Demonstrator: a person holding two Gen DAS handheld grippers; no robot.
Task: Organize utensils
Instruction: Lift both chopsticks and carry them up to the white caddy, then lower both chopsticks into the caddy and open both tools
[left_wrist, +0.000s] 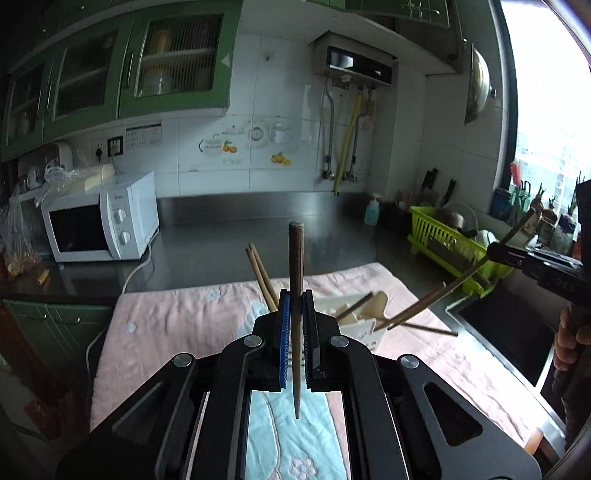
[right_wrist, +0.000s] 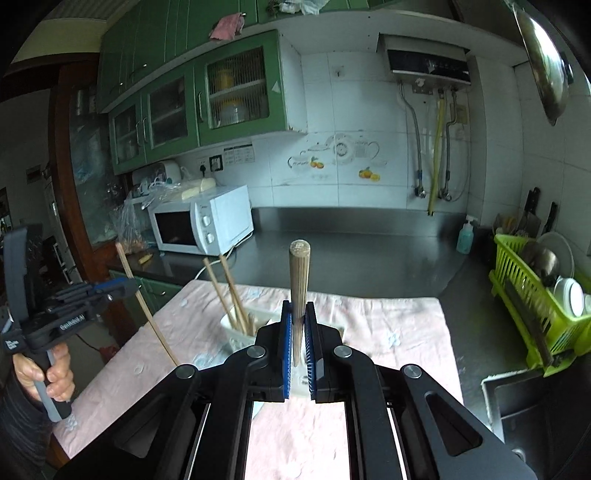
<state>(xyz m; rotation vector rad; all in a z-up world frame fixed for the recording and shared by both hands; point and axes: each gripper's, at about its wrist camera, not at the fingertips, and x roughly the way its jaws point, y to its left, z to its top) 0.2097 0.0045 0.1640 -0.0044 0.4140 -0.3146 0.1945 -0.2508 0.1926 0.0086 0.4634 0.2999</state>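
You've got one chopstick per hand right now. L gripper (left_wrist: 295, 306) is clamped tight on a chopstick (left_wrist: 295, 266), jaws nearly touching w/ only the stick between the blue pads. It stands close to upright in that view, blunt end up, thin tip hanging down below the jaws over the pink towel (left_wrist: 177, 317). R gripper (right_wrist: 298, 317) is the same story: pinched shut on its own chopstick (right_wrist: 298, 273), thick end up, tip pointing down.

The target, judging by the task, is the white holder (right_wrist: 236, 332) on the towel. It already has two chopsticks (right_wrist: 231, 291) leaning in its left compartment, tops tilted away to the left. From the R wrist cam the holder sits just ahead of and below the jaws, partly hidden behind them, so R looks nearer. From the L cam the holder (left_wrist: 362, 325) lies ahead and to the right of the jaws; another stick (left_wrist: 428, 329) lies flat on the towel beside it, and a pale spoon-like piece (left_wrist: 376, 306) sits in it, can't tell more.

What matters for the drop: both sticks are held w/ long axis roughly vertical, tips down, which already suits a top-entry slot. Seems you only need to bring each tip over the opening, R first prob, L crossing rightward after. Watch the leaning pair: a tip could knock them, and the light holder may tip
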